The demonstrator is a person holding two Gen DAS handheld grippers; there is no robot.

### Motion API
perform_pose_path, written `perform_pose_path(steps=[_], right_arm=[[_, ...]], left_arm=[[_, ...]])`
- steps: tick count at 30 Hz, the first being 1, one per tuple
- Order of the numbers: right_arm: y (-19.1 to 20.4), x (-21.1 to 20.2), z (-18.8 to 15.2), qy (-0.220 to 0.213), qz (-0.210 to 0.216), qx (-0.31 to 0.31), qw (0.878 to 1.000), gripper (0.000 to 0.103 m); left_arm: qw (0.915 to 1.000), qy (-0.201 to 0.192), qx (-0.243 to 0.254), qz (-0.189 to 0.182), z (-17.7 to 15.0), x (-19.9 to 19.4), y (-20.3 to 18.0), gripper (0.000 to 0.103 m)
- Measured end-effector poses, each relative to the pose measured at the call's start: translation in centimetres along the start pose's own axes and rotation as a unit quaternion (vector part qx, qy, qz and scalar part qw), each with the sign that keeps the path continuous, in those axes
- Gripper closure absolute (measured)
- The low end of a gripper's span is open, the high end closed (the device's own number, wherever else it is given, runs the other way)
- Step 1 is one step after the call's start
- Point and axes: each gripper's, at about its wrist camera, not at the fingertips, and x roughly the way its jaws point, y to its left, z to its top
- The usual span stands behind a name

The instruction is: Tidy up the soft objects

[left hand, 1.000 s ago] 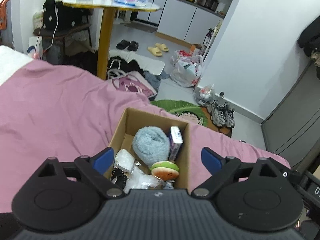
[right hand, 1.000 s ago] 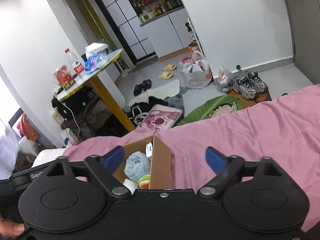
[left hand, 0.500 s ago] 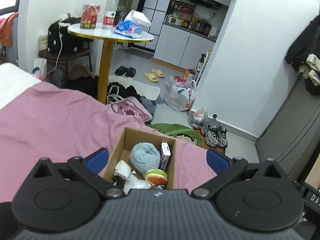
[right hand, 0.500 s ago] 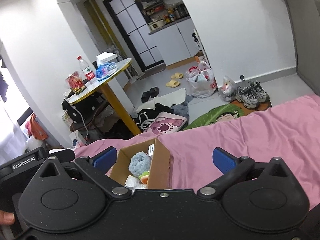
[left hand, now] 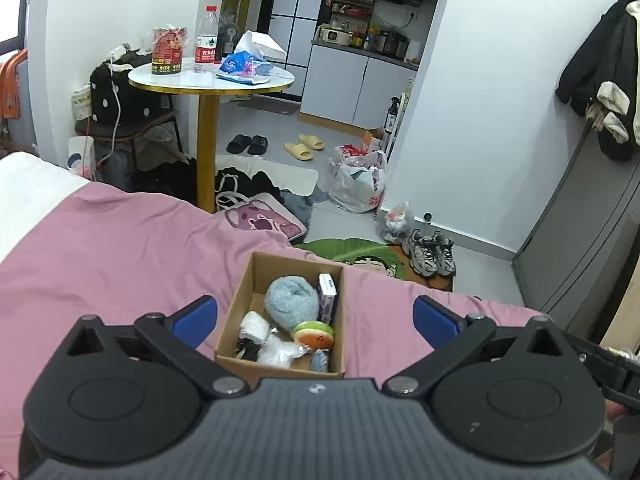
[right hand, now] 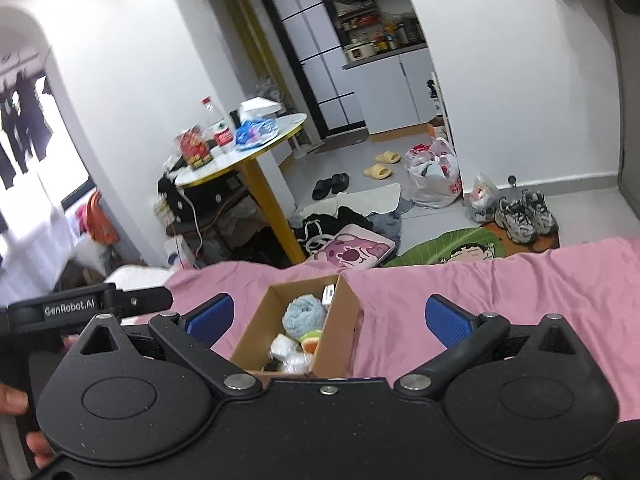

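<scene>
An open cardboard box (left hand: 236, 320) (right hand: 340, 328) stands on the pink bedspread (left hand: 120, 256) (right hand: 520, 288). Inside lie a rolled light-blue towel (left hand: 291, 302) (right hand: 304, 316), a green-and-orange burger toy (left hand: 314, 333) (right hand: 310, 342), a small white-and-purple carton (left hand: 327, 296), white wrapped bundles (left hand: 272, 348) (right hand: 286, 350) and something black. My left gripper (left hand: 314, 316) hangs open above and in front of the box, nothing between its blue pads. My right gripper (right hand: 330, 318) is open too, also short of the box, empty. The left gripper's body (right hand: 88, 306) shows at the left of the right wrist view.
Beyond the bed's edge stand a round yellow-legged table (left hand: 208, 80) (right hand: 256, 144) with a bottle and snacks, bags and clothes on the floor (left hand: 256, 216), slippers (left hand: 304, 146), sneakers (left hand: 430, 252) (right hand: 524, 216), a grey cabinet (left hand: 580, 248) at right.
Both grippers have pulled back and risen from the box, which now looks smaller and farther. Their jaws have spread slightly wider. The box's contents are unchanged.
</scene>
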Motion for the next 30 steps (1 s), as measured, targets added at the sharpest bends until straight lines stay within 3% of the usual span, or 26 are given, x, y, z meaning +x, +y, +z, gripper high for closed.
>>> perform_pose_path(steps=[9, 30], right_arm=[[2.0, -1.5, -0.7, 0.02, -0.011, -0.059, 0.998, 0.0], [0.0, -3.6, -3.2, 0.039, -0.022, -0.045, 0.998, 0.0]], left_arm=[[0.9999, 0.001, 0.013, 0.007, -1.0, -2.1, 0.0, 0.0], [0.9973, 0.025, 0.066, 0.022, -4.9, -3.8, -0.6, 0.0]])
